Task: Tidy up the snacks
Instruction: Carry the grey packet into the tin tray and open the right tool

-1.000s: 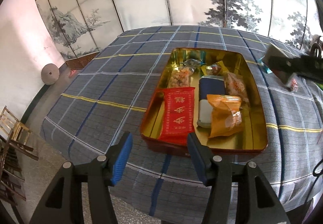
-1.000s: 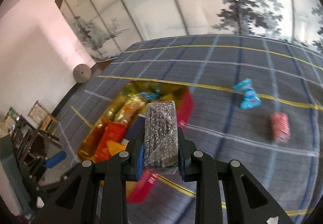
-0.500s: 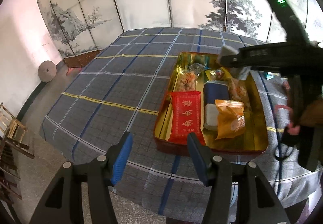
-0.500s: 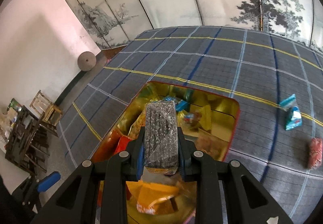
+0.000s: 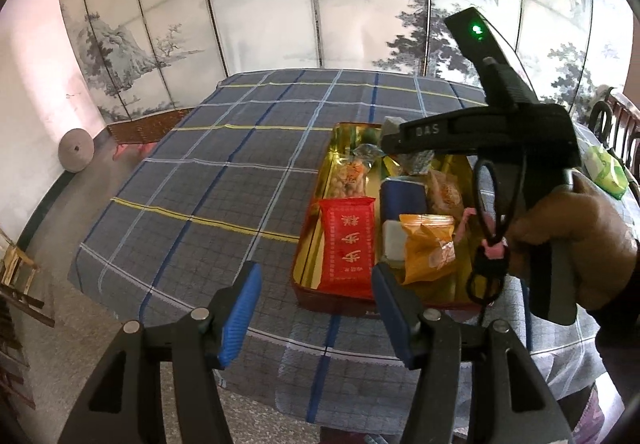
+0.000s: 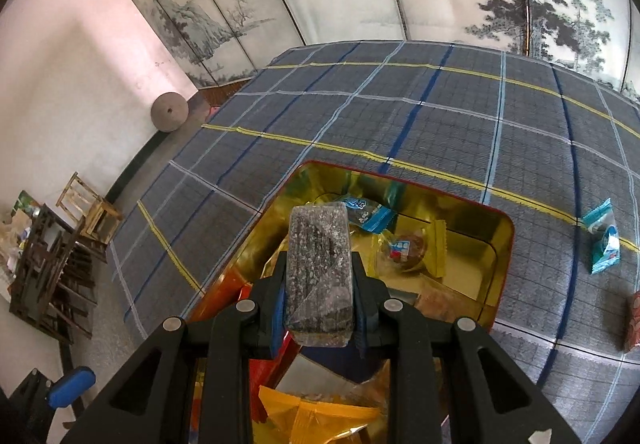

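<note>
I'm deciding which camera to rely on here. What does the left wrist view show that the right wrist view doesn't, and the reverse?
Left wrist only: the open, empty left claw, the hand holding the right claw, and the red packet's printed front.

Right wrist only: the dark speckled bar seen close between the pads, and the blue wrapped snack out on the cloth.

Both: the gold tin, the plaid cloth, the painted screen.
</note>
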Available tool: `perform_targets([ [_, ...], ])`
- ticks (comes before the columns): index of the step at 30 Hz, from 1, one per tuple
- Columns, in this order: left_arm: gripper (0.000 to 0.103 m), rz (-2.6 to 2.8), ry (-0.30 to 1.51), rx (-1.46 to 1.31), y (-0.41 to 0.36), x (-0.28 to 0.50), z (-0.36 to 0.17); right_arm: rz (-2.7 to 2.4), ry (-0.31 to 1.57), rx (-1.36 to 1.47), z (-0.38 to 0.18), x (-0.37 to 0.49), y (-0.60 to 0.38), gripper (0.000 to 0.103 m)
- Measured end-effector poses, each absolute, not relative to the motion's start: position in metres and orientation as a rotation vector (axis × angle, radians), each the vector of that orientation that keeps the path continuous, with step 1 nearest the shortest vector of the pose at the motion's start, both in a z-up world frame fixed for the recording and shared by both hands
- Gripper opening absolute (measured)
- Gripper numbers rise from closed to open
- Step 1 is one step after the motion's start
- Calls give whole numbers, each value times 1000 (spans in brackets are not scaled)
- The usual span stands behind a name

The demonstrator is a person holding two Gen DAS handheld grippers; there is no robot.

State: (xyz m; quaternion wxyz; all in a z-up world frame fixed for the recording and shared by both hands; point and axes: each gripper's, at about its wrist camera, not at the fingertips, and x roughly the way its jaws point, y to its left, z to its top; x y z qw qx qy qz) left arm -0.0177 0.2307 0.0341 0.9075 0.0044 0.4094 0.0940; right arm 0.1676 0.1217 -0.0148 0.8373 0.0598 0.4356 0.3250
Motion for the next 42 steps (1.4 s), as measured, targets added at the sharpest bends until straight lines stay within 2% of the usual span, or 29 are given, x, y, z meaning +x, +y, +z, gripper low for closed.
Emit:
perform_targets([
  [22,59,182,879,6,230,-14,28,678,928,116,-19,176,134,25],
  [42,59,196,910,18,230,-9,22,732,817,140,9,152,130,28],
])
